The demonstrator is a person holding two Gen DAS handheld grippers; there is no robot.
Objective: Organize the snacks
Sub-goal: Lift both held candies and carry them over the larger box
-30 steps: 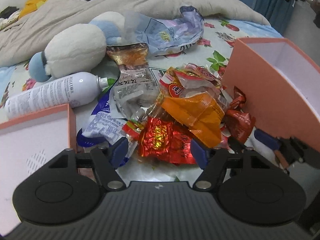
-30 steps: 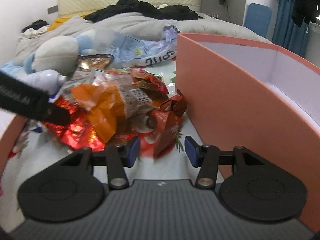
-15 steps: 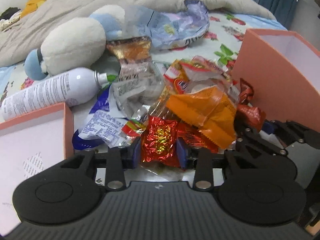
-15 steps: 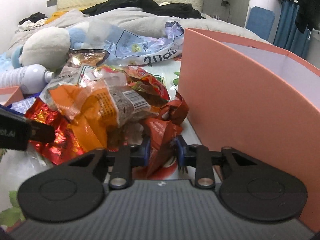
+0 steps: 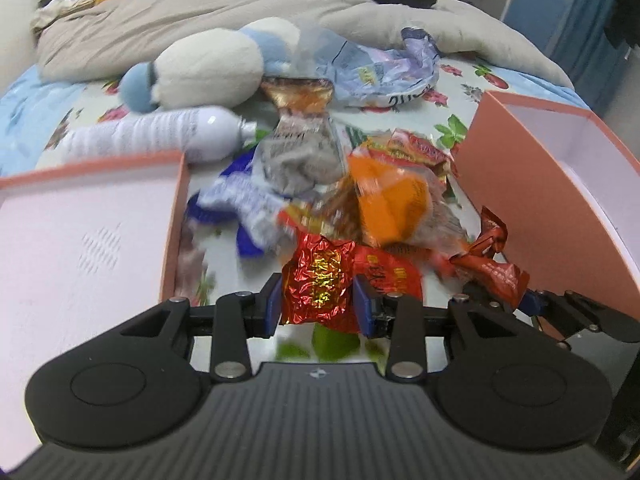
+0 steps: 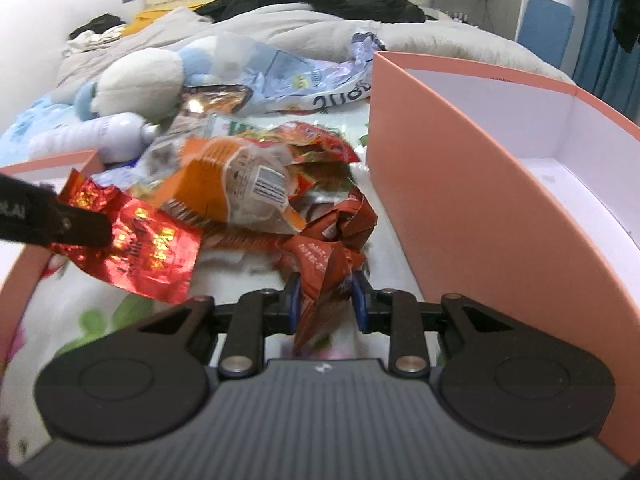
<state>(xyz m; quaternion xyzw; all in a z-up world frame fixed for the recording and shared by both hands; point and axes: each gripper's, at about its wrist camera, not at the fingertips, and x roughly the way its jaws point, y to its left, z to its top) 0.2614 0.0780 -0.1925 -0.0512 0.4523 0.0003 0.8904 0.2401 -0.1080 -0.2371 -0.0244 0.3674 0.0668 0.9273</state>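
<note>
Both grippers have closed and lifted since a second ago: the left gripper [image 5: 318,306] clamps the red foil packet [image 5: 318,280], the right gripper [image 6: 325,300] pinches the dark orange sachet [image 6: 320,272], each raised just ahead of its own fingers. These wrappers look light, crinkly and slippery; a pinch mid-body suits them best. Motion blur smears the pile [image 5: 360,200] beyond, and the lower ends of both packets are hidden.

motion-blurred snack pile [image 5: 320,184], pink box [image 6: 500,184] cut off at the right edge
</note>
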